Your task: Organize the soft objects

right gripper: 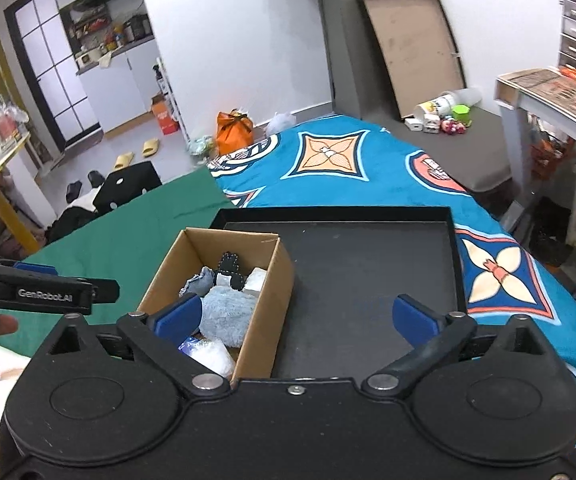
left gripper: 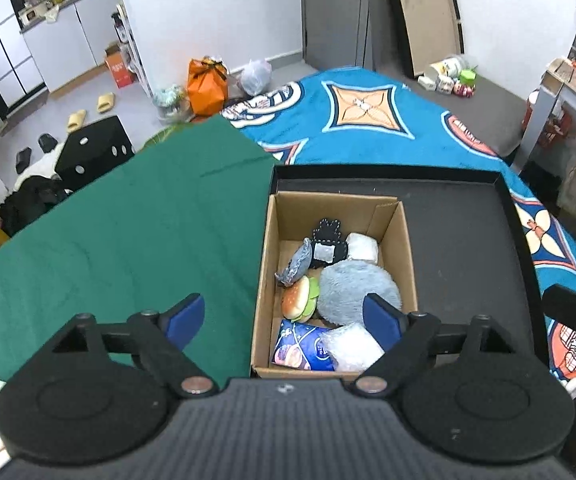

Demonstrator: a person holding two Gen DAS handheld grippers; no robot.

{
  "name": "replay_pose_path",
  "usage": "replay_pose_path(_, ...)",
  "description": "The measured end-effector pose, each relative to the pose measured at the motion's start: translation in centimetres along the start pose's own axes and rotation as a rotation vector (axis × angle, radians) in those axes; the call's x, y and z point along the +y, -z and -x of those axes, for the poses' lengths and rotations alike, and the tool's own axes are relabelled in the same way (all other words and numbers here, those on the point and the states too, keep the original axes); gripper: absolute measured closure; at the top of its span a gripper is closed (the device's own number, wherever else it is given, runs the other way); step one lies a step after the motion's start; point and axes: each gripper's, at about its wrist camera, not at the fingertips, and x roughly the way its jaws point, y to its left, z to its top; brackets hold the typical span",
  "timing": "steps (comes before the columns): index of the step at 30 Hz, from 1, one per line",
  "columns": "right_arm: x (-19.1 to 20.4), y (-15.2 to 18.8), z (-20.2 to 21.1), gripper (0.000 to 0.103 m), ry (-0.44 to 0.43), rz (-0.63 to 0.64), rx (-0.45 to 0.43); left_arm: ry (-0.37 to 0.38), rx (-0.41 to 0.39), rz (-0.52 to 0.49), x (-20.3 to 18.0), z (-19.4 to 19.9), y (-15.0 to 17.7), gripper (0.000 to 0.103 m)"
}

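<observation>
Two grippers up close, both spread wide and holding nothing: left gripper (left gripper: 284,318) hanging right over the cardboard box (left gripper: 266,280), right gripper (right gripper: 295,316) over the black tray (right gripper: 367,280) just beside it. Box sitting in the tray's left end, packed with soft stuff. Nearest corner: blue printed pouch (left gripper: 301,346) touching a clear plastic-wrapped bundle (left gripper: 351,346). Next up, burger plushie (left gripper: 297,300) tucked against a fluffy grey-blue round cushion (left gripper: 357,286). Further in, denim piece (left gripper: 295,264), black fabric thing with white stitching (left gripper: 327,240), and a white wrapped block (left gripper: 361,246) in the far right corner. Rest of the tray bare. Beyond that, green cloth (left gripper: 128,220) on the left, blue patterned blanket (left gripper: 367,120) stretching away.
</observation>
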Motion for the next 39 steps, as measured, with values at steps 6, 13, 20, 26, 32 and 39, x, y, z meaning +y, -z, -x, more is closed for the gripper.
replay_pose_path(6,-0.7,0.6,3.0,0.000,0.025,-0.039,-0.033,0.002,-0.052,-0.002,-0.6,3.8,1.0,0.013)
replay_pose_path(13,-1.2,1.4,6.9,0.000,0.023,-0.081,-0.089,0.016,-0.121,-0.011,-1.4,7.9,2.4,0.005)
replay_pose_path(20,-0.7,2.8,10.3,0.000,0.017,-0.104,-0.144,0.024,-0.176,-0.027,-1.6,10.9,5.0,0.004)
replay_pose_path(26,0.0,4.3,12.6,0.000,0.040,-0.081,-0.181,0.030,-0.220,-0.010,-1.2,13.1,7.4,0.004)
replay_pose_path(32,0.2,5.7,14.9,0.000,0.069,-0.090,-0.212,0.010,-0.256,-0.005,-1.0,15.1,9.1,0.004)
replay_pose_path(39,-0.5,7.4,17.0,0.000,0.084,-0.130,-0.222,-0.022,-0.298,0.004,-1.1,17.6,11.5,0.004)
